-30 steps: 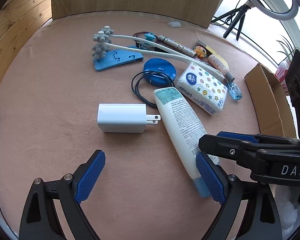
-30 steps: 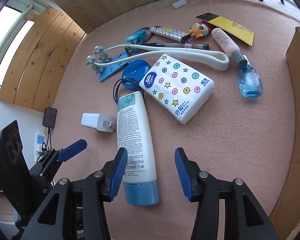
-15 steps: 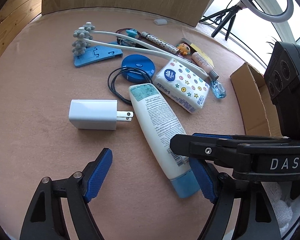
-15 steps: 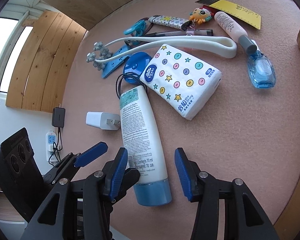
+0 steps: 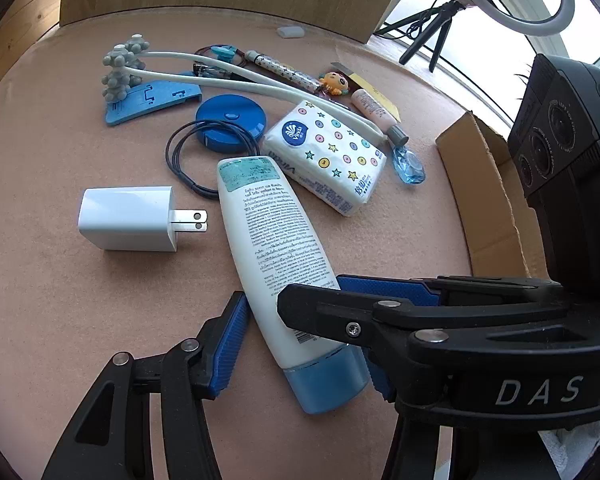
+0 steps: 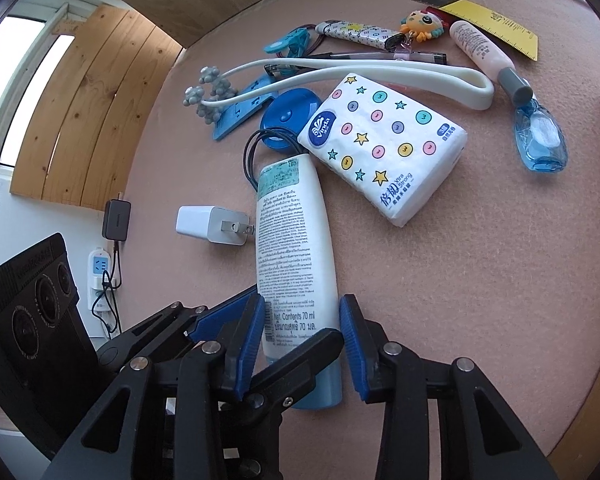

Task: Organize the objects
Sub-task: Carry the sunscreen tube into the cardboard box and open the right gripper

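A white lotion tube (image 5: 276,240) with a blue cap (image 5: 328,380) lies on the pink mat, cap end towards me. My left gripper (image 5: 306,344) straddles the cap end; its jaws are closing, and a sliver of mat shows beside its left pad (image 5: 230,344). From the other side my right gripper (image 6: 300,320) holds the tube (image 6: 296,248) just above the cap. Its jaws are closing and both blue pads sit against the tube's sides. One black finger (image 5: 352,320) of the right gripper crosses over the tube in the left wrist view.
A white charger (image 5: 128,220) lies left of the tube. Behind it are a tissue pack (image 5: 328,156), a blue round case (image 5: 230,120), a black cable loop (image 5: 180,160) and a white massage roller (image 5: 124,68). An open cardboard box (image 5: 488,200) stands at the right.
Both grippers have closed in on the tube's cap end. The left one shifted right until the tube lay between its fingers, and both pairs of jaws have narrowed.
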A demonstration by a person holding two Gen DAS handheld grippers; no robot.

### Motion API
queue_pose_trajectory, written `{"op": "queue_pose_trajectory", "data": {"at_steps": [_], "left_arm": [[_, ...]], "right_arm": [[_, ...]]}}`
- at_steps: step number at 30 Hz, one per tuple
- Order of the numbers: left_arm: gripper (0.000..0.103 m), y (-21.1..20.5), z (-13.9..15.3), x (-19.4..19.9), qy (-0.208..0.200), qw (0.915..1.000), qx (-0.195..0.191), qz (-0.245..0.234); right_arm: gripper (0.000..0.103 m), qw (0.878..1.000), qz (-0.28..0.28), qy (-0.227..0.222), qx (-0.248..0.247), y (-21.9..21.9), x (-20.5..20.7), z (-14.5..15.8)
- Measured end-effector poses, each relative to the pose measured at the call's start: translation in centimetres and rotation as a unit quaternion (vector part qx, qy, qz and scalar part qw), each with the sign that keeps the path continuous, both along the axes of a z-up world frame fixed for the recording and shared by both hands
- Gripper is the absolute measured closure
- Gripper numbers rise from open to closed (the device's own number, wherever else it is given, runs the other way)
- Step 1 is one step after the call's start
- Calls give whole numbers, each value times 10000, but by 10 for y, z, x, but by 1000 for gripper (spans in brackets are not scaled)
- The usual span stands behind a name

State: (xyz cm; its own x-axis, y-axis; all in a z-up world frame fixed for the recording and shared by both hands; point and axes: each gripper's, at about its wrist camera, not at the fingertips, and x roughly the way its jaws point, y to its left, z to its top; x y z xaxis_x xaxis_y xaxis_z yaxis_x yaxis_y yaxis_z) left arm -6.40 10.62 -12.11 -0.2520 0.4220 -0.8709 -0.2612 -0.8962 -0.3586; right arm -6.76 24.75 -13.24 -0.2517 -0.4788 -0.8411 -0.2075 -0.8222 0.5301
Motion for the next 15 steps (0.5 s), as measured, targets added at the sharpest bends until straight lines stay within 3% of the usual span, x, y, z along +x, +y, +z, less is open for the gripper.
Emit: {"op": "queue_pose_trajectory", "data": {"at_steps": [8, 15], "left_arm": [[46, 18, 34, 14, 304, 9995, 22, -100], [46, 76, 73, 21, 688, 9958, 92, -605]], "right_arm": [[67, 9997, -125, 206, 37, 10, 19, 24], [67, 9973, -443, 556, 168, 47, 47, 67]]}}
